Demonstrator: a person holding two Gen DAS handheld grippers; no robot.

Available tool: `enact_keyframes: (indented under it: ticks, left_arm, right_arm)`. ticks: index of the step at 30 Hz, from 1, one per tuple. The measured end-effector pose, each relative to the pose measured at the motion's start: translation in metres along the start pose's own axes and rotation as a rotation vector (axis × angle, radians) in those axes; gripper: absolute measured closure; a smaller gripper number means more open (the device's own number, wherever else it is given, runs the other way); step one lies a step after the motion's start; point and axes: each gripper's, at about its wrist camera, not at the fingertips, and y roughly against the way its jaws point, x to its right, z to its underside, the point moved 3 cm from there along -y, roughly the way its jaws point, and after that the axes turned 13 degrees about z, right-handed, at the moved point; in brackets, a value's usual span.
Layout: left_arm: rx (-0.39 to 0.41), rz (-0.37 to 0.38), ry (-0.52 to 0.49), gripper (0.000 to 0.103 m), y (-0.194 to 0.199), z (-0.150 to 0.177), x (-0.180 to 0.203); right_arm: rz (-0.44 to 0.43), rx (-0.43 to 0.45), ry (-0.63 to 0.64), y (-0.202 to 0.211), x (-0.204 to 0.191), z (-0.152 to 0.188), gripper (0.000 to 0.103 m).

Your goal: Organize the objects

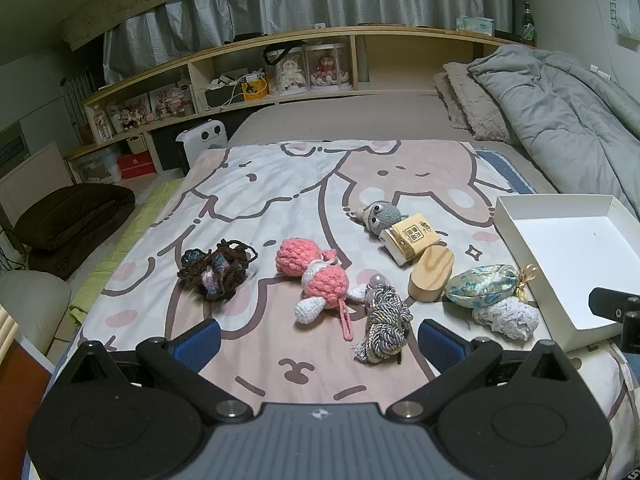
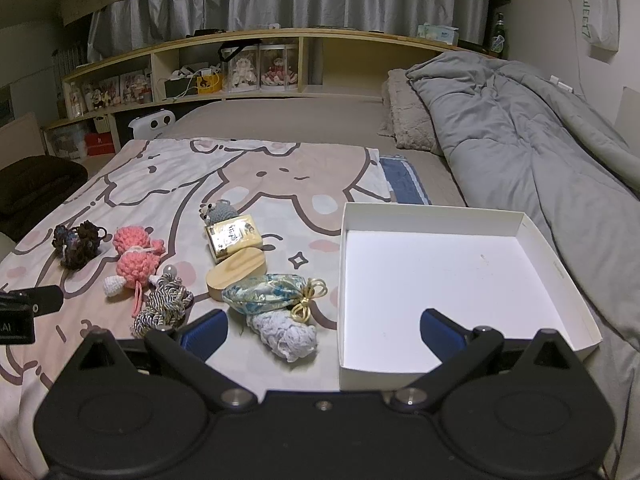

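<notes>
Small objects lie on a cartoon blanket (image 1: 280, 184): a dark crochet bundle (image 1: 218, 270), a pink crochet doll (image 1: 316, 280), a grey-gold cord bundle (image 1: 384, 322), a grey crochet toy (image 1: 380, 214), a yellow tissue pack (image 1: 412, 238), a wooden oval block (image 1: 430, 274), a blue brocade pouch (image 1: 482, 284) and a pale lace bundle (image 1: 506, 318). An empty white box (image 2: 448, 276) stands to their right. My left gripper (image 1: 320, 344) is open and empty before the cord bundle. My right gripper (image 2: 322, 332) is open and empty, between the lace bundle (image 2: 286, 334) and the box.
A grey duvet (image 2: 520, 132) and a pillow (image 2: 408, 116) lie at the right of the bed. A wooden shelf (image 2: 240, 64) with dolls and boxes runs along the back. A brown cushion (image 1: 72, 220) sits on the floor at the left.
</notes>
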Motion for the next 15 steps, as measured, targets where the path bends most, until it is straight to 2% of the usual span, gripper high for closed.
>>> enact_keyframes:
  ticks: [15]
  left_arm:
    - [-0.001,0.001,0.000,0.000,0.0000,-0.0006,-0.0001]
  right_arm:
    - [0.003,-0.003,0.009,-0.0044,-0.0032,0.0030,0.000]
